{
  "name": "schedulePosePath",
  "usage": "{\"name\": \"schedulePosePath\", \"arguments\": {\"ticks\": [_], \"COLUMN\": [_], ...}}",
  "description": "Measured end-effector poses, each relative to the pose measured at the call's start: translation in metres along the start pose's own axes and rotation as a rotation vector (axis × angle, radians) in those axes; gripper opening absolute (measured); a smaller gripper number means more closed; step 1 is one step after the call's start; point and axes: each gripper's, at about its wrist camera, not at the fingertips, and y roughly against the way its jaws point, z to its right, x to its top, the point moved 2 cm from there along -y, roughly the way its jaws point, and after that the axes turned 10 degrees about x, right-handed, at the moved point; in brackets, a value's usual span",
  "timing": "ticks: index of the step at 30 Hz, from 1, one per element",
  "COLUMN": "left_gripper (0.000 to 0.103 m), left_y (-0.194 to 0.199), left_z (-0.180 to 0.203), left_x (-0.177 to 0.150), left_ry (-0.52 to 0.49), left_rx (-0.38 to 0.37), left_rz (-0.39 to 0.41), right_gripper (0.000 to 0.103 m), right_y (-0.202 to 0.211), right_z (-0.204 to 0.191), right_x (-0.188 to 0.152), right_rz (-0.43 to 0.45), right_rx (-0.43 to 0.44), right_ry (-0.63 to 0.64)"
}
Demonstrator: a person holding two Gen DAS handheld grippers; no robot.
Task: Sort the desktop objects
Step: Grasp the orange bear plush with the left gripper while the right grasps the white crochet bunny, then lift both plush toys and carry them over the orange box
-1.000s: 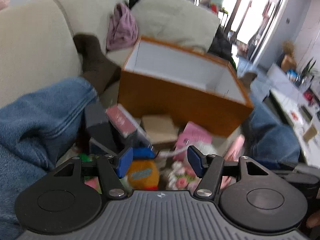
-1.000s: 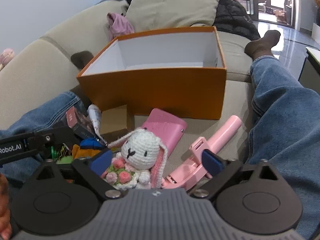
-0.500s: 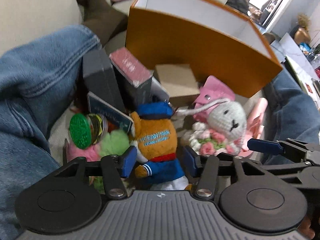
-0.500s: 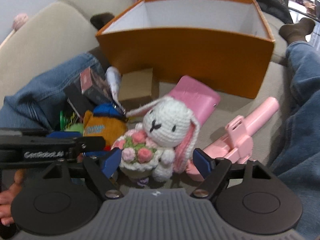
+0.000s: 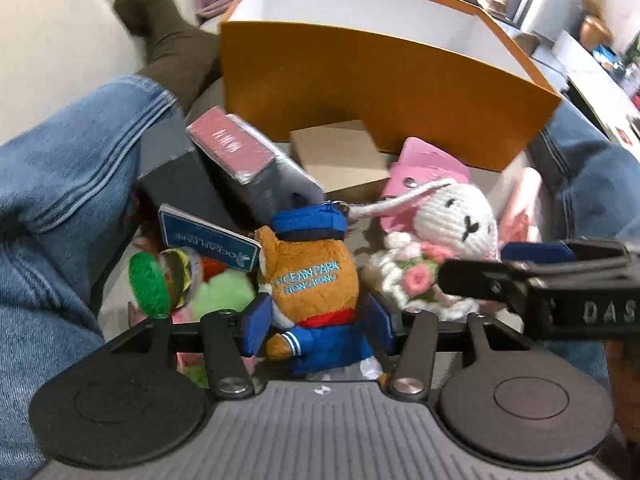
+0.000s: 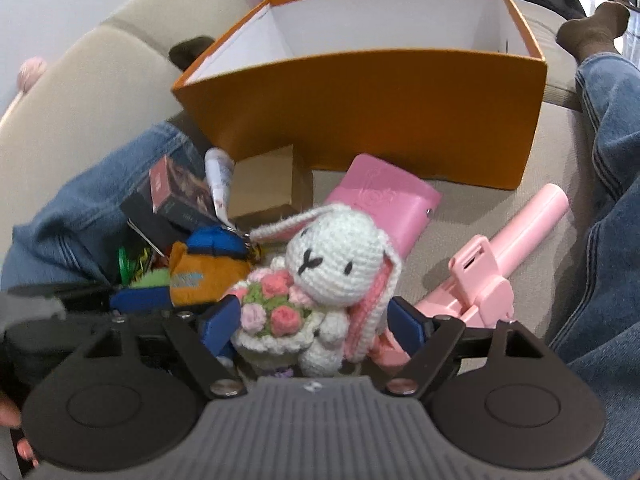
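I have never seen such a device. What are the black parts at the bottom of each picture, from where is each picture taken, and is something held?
A person holds one hand-held gripper in each hand; each carries a camera looking along its two blue-tipped fingers. In the left camera's picture the left gripper straddles an orange plush toy. In the right camera's picture the right gripper straddles a white knitted rabbit. Both stand open; nothing is gripped yet. The toys lie on a sofa before an orange box, beside a pink wallet.

Beige sofa seat [image 6: 472,208] under orange box [image 6: 360,120], pink stick [image 6: 520,240].
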Motion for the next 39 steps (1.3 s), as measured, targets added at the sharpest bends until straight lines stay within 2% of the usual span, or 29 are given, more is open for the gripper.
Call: {"name": "schedulePosePath", "arguments": {"ticks": [4,7,10,13,15,16,17,19,20,25,28,31,33,39], "left_gripper": [0.060,0.061,0.068,0.068,0.068,0.068,0.068,0.068,0.068,0.068,0.064,0.061,0.059,0.058], "left_y": [-0.012,-0.018,-0.023,-0.025,-0.025,-0.024,-0.023,-0.022,-0.021,-0.026,-0.032,-0.030,-0.027,-0.021], "left_z": [-0.005,-0.001,-0.001,-0.002,-0.003,-0.004,-0.004,-0.004,-0.003,-0.004,-0.008,-0.010,-0.013,-0.021], "left_x": [-0.001,-0.001,-0.001,-0.001,-0.001,-0.001,-0.001,-0.001,-0.001,0.000,-0.002,-0.003,-0.004,-0.009], "left_ry": [0.022,0.020,0.017,0.017,0.024,0.025,0.027,0.026,0.023,0.034,0.067,0.073,0.082,0.102], "left_rx": [0.034,0.034,0.029,0.024,0.020,0.018,0.016,0.011,0.012,-0.012,-0.062,-0.068,-0.075,-0.098], "left_rz": [-0.028,-0.037,-0.037,-0.047,-0.049,-0.048,-0.046,-0.045,-0.044,-0.051,-0.067,-0.056,-0.050,-0.037], "right_gripper": [0.082,0.083,0.085,0.084,0.078,0.071,0.054,0.045,0.044,0.046,0.050,0.061,0.062,0.073], "right_y": [-0.011,-0.020,-0.028,-0.035,-0.035,-0.033,-0.029,-0.020,-0.018,-0.010,-0.001,0.005,0.006,0.005], "right_z": [-0.002,-0.003,-0.005,-0.005,-0.006,-0.005,-0.004,0.000,0.002,0.005,0.001,0.000,0.000,-0.004], "right_x": [0.003,0.004,0.009,0.012,0.012,0.012,0.012,0.014,0.015,0.011,0.010,0.011,0.010,0.004], "right_rz": [-0.029,-0.040,-0.032,-0.025,-0.014,-0.007,0.006,0.021,0.016,0.003,0.039,0.068,0.061,0.037], "right_rx": [0.017,0.019,0.011,0.007,-0.001,-0.003,-0.018,-0.008,0.004,0.005,-0.014,-0.020,-0.013,-0.001], "right_ry": [-0.006,-0.001,0.009,0.025,0.037,0.038,0.036,0.023,0.011,0.005,0.028,0.040,0.031,0.014]}}
